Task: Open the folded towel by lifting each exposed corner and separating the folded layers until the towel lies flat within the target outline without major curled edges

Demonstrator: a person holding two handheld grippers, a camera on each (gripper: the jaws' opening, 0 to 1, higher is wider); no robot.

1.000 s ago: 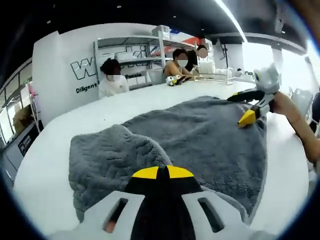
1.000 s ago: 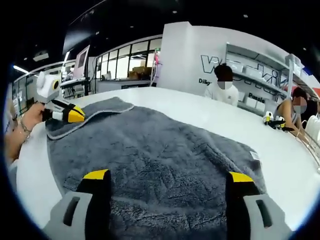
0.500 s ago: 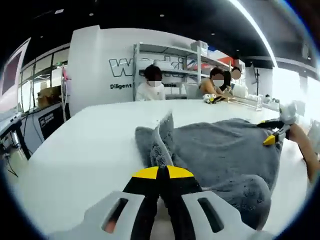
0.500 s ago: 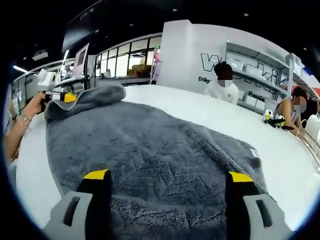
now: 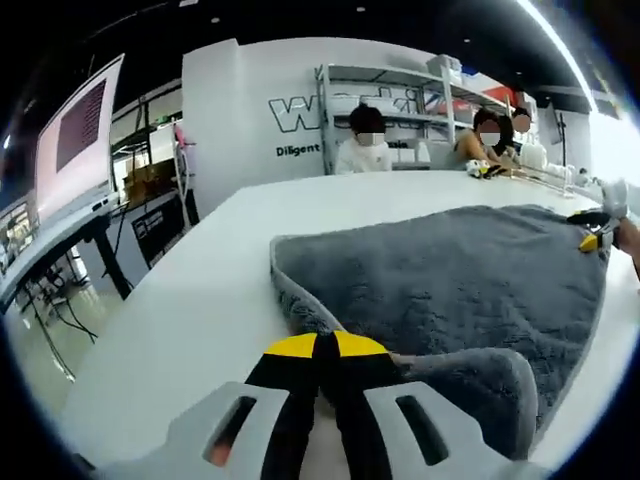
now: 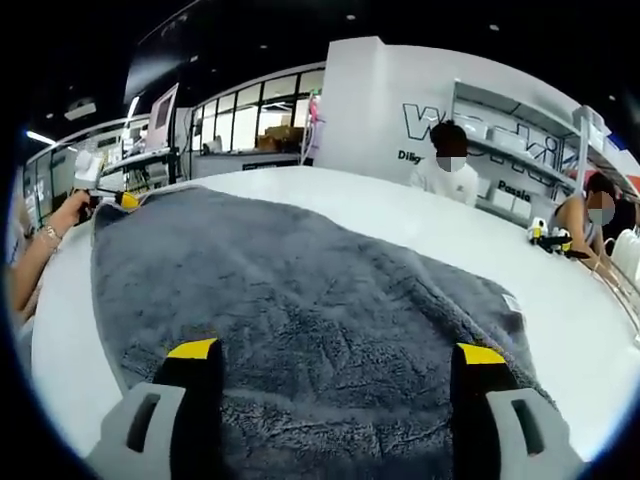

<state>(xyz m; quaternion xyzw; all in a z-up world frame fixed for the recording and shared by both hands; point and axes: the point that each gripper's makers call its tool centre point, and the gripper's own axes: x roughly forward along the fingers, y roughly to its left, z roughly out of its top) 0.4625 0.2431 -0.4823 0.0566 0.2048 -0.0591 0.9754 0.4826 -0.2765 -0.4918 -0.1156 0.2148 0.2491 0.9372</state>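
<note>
Grey plush, limp and light, the spread fleece towel (image 5: 450,280) lies on the white table (image 5: 190,320): your left gripper (image 5: 325,345) pinches its near corner, your right gripper (image 6: 330,352) gapes over the opposite edge, so grip hems.

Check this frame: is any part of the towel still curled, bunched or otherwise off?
Yes. In the left gripper view the grey towel has a rolled-over hem at its near edge, beside the left gripper, whose jaws are shut on that edge. The rest lies spread on the white table.

Grey towel (image 6: 300,300) spread on white table (image 6: 420,225), right gripper (image 6: 335,365) jaws apart
</note>
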